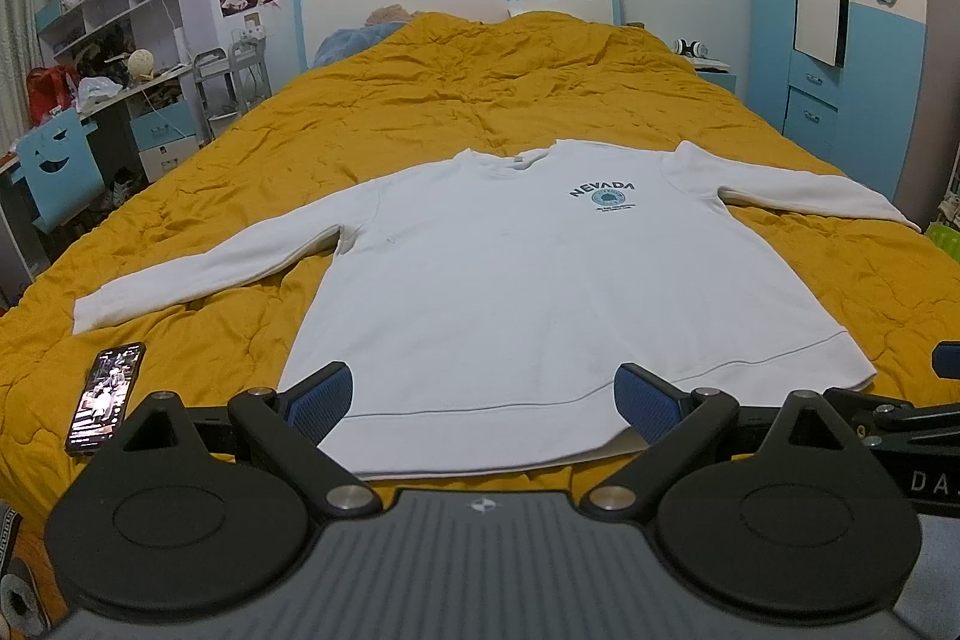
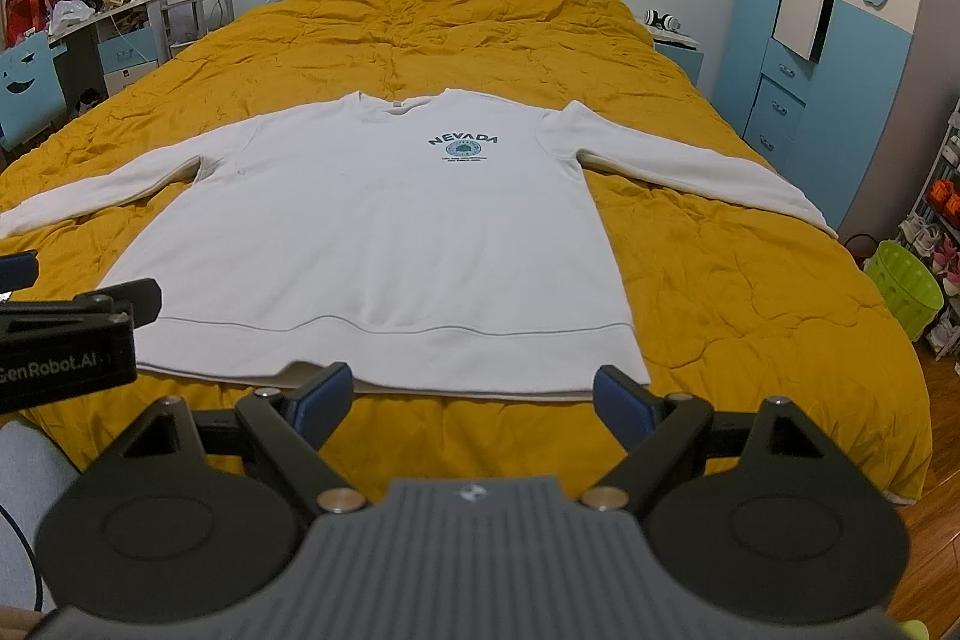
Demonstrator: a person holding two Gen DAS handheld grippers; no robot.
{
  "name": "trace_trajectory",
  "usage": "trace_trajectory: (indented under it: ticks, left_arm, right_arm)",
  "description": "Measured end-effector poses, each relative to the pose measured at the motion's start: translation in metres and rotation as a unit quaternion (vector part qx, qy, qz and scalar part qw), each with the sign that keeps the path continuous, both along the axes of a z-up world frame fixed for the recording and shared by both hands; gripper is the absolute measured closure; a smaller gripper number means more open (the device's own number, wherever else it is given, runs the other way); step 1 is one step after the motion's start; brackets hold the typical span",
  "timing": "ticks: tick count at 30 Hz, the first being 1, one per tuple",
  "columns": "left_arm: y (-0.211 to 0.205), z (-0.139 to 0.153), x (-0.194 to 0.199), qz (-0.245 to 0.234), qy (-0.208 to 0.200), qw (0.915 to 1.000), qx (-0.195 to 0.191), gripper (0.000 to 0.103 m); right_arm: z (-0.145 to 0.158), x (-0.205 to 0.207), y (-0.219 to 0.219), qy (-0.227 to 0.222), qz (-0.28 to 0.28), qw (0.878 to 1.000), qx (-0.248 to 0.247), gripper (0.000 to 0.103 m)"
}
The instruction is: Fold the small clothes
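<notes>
A white long-sleeved sweatshirt [image 1: 510, 280] with a blue "NEVADA" print lies flat, front up, on the orange quilt, both sleeves spread out to the sides; it also shows in the right wrist view [image 2: 372, 232]. My left gripper [image 1: 483, 400] is open and empty, its blue pads [image 1: 321, 400] standing wide apart just above the hem. My right gripper [image 2: 474, 397] is open and empty, hovering at the hem's near edge toward the right corner. The left gripper's body shows at the left of the right wrist view [image 2: 66, 334].
A phone [image 1: 107, 388] with a lit screen lies on the quilt [image 1: 480, 100] left of the hem. A green basket [image 2: 903, 289] and a shoe rack stand on the floor at right. Desk and shelves stand to the left, a blue wardrobe [image 2: 840, 40] to the right.
</notes>
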State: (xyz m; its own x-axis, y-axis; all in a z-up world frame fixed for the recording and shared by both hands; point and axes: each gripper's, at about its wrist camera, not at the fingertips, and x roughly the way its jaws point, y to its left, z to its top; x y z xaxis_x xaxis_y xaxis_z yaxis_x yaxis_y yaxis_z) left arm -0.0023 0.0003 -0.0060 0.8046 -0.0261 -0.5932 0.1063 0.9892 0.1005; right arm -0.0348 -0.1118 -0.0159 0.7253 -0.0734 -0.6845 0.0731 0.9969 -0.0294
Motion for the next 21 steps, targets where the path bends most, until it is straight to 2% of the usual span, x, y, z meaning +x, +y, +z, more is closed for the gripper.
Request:
trace_trajectory:
  ticks: [12,17,21]
  left_arm:
    - [0.004,-0.008,0.012,-0.007,0.016,0.9997,-0.018,0.0]
    - [0.013,-0.013,0.022,-0.021,0.002,0.9989,-0.042,0.0]
    - [0.023,-0.016,0.043,-0.018,0.004,0.9984,-0.054,0.0]
  right_arm:
    - [-0.007,0.006,-0.005,-0.005,0.002,1.0,0.003,0.02]
    - [-0.012,0.005,-0.02,-0.061,0.016,0.997,0.039,0.02]
    - [-0.015,0.017,-0.033,-0.105,0.014,0.993,0.042,0.02]
